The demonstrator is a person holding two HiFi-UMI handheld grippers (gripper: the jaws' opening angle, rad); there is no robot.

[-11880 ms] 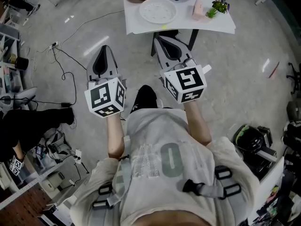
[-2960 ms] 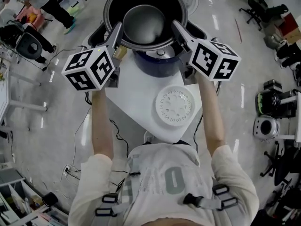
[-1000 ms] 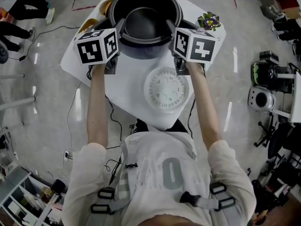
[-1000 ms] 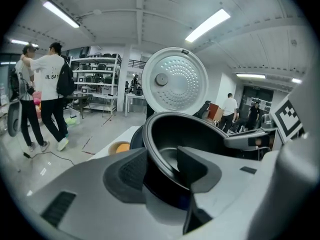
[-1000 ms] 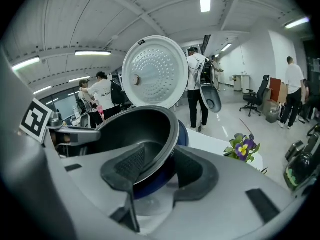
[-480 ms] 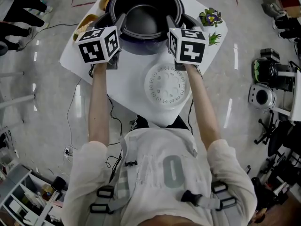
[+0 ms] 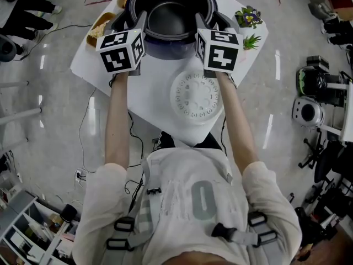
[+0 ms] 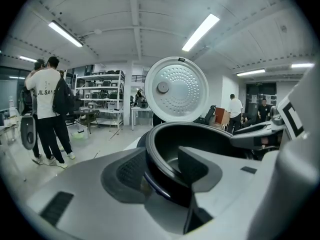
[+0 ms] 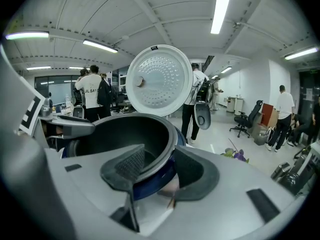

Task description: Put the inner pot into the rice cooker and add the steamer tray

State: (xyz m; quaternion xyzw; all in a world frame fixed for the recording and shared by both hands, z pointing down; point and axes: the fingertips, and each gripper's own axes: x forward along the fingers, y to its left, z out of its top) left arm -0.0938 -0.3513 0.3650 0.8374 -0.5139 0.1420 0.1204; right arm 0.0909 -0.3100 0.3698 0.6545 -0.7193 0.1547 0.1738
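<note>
The dark inner pot (image 7: 171, 21) sits down in the blue rice cooker (image 7: 165, 49), whose round lid (image 8: 176, 89) stands up behind it. My left gripper (image 7: 140, 21) straddles the pot's left rim (image 8: 160, 149). Its jaws have just been opening, and the pads stand off the rim between them. My right gripper (image 7: 199, 22) is shut on the right rim (image 9: 155, 151), one pad inside the pot and one outside. The white perforated steamer tray (image 7: 197, 95) lies flat on the table in front of the cooker.
The white table (image 7: 149, 101) also carries a small potted plant (image 7: 248, 18) at the right and a dish of food (image 7: 101, 26) at the left. People (image 8: 47, 109) stand beyond the table. Camera gear (image 7: 311, 87) lies on the floor to the right.
The pot, held above the cooker three seconds ago, now rests lower inside it. Both grippers have stayed at its rim.
</note>
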